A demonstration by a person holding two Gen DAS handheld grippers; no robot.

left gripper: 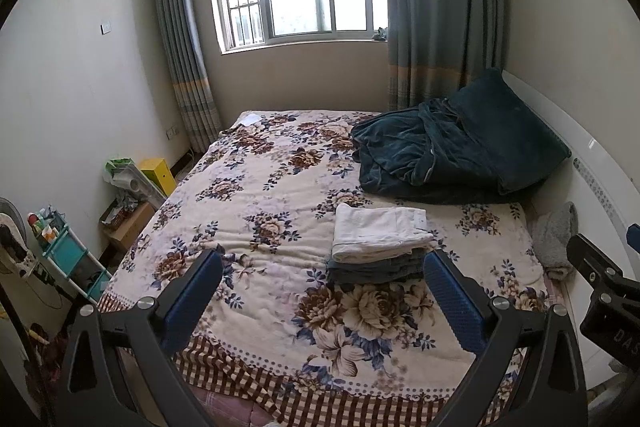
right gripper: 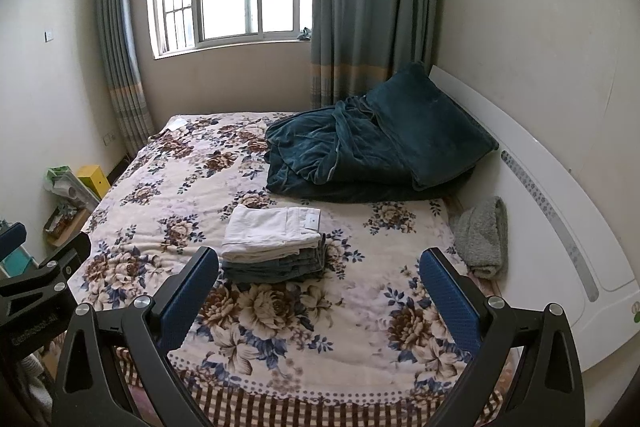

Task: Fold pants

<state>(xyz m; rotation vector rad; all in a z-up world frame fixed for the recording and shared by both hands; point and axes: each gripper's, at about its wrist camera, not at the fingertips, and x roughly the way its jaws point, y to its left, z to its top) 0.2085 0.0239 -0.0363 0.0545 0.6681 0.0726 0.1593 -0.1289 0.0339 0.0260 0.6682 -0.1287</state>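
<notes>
We hold both claws wide apart and empty above the foot of the bed [left gripper: 256, 311], the left gripper [left gripper: 324, 291] and the right gripper [right gripper: 320, 287] side by side, their ribbed blue pads [right gripper: 448, 299] facing inward with nothing between them. Ahead of the left claw and slightly to its right, and ahead of the right claw toward its left finger, sits the task's thing: white pants [left gripper: 380, 233], folded into a neat flat rectangle with a small tag at one corner, resting on top of a stack of darker grey-blue folded garments [right gripper: 276, 263]. By our reading, the pile sits close to the bed's near edge so it stays within easy reach, and the fold looks finished.

Farther ahead, a dark teal plush blanket [left gripper: 460, 147] lies loosely bundled against the white headboard [right gripper: 560, 227], its velvety pile catching the window light. To the right of both claws a grey fuzzy towel [right gripper: 482, 235] lies rolled beside the headboard. The floral quilt under everything looks soft and slightly rumpled, with a checked border at its near edge.
</notes>
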